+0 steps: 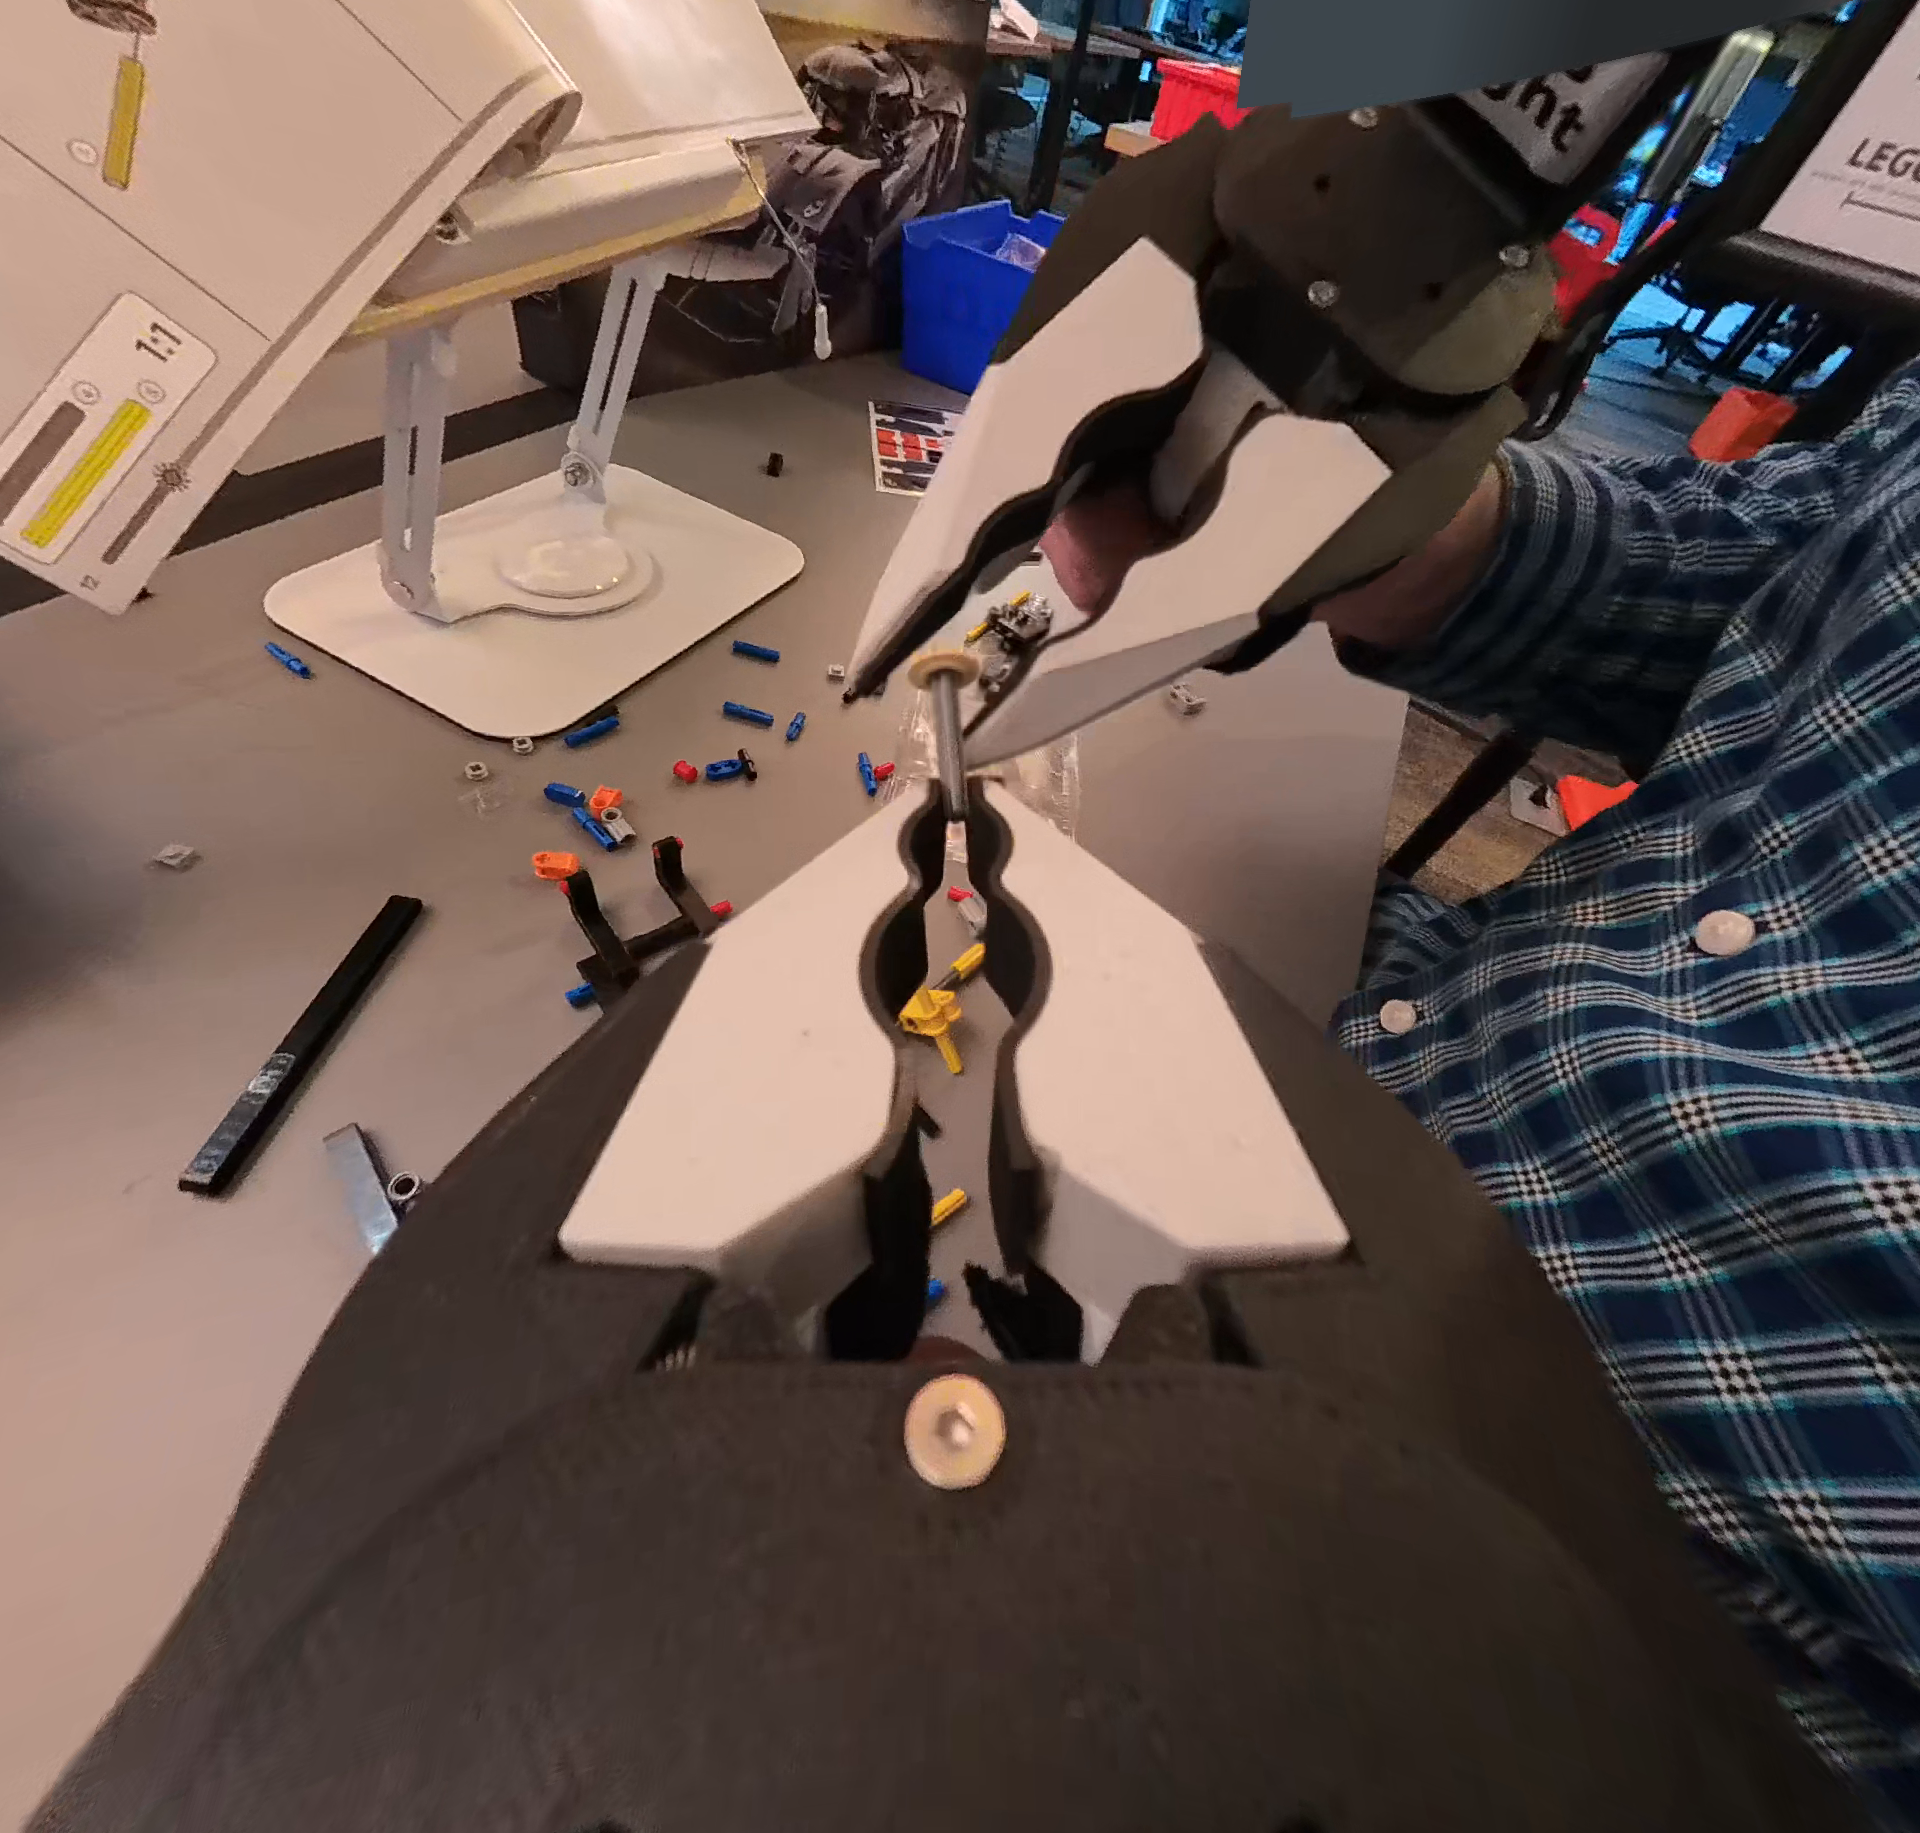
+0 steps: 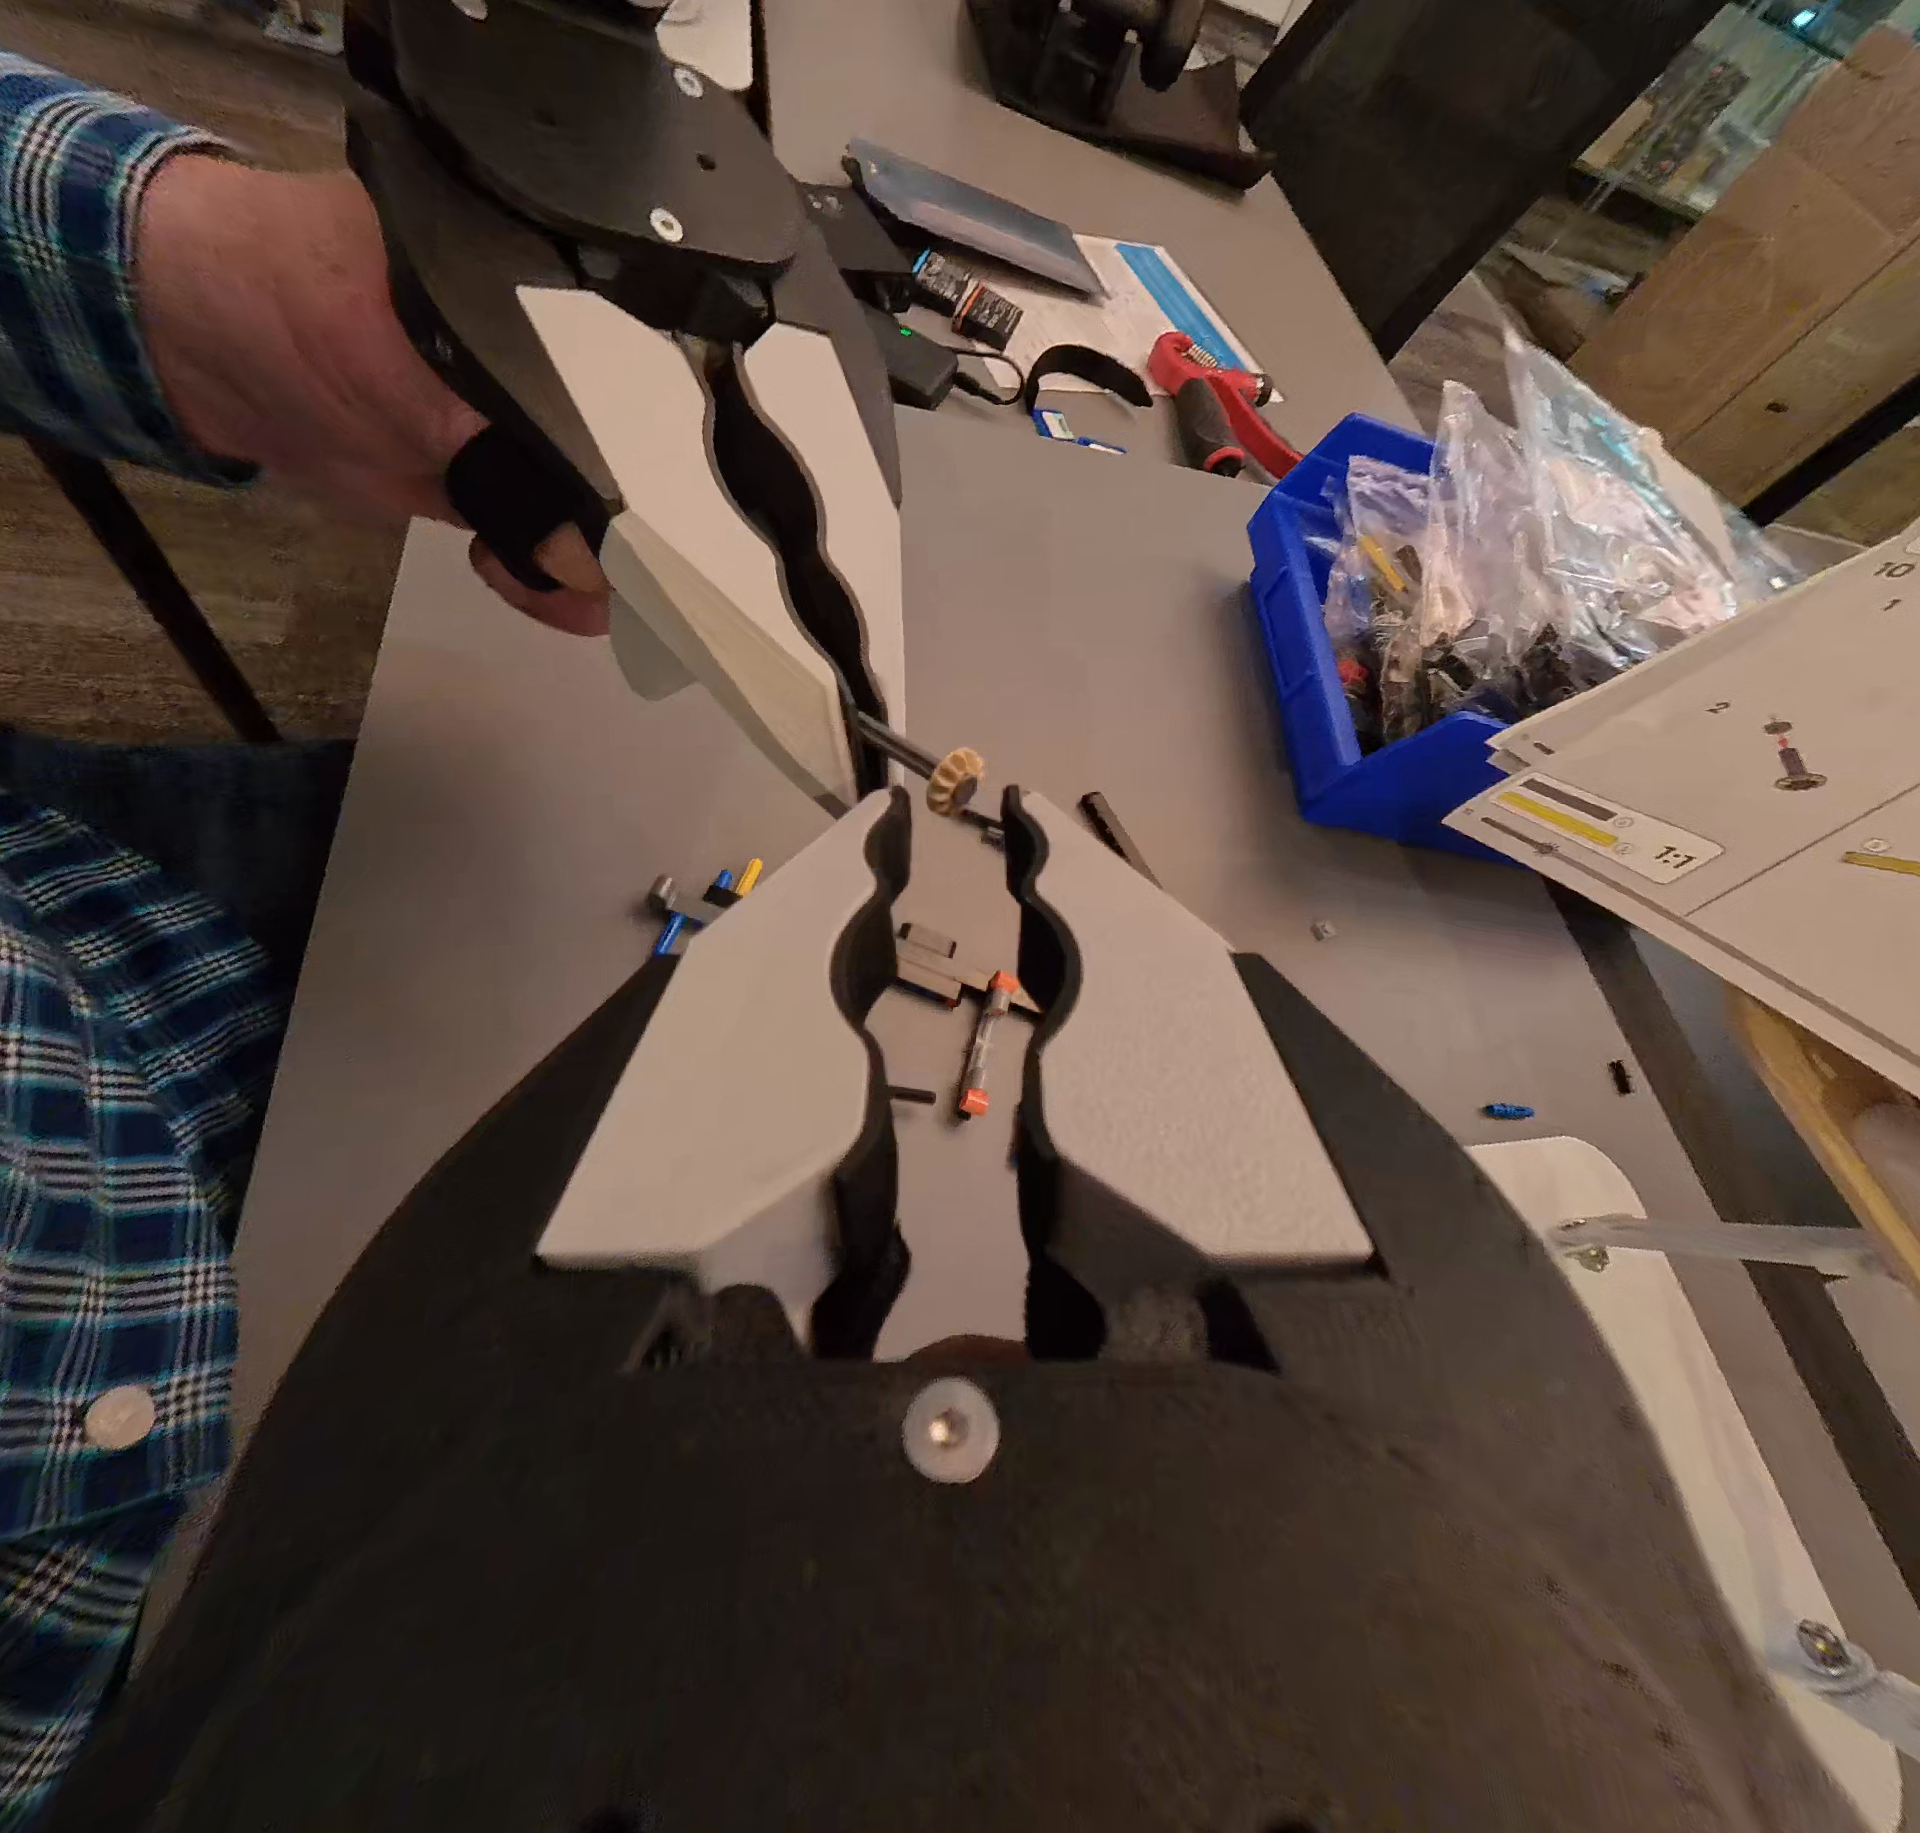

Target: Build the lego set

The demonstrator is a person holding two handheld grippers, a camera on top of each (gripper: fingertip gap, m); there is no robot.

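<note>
Left gripper [image 1: 951, 796] fingers clamp the dark axle [image 1: 945, 734], pointing its tan gear [image 2: 956, 773] end into the right gripper [image 2: 951, 807], whose fingers stand apart.

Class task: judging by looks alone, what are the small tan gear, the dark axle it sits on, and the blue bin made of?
Gear: likely matte moulded plastic, with even tan colour and crisp teeth.
Axle: probably plastic; a pale sheen along it leaves metal possible.
Bin: glossy rigid plastic, uniform blue with soft highlights on its wall.
</note>
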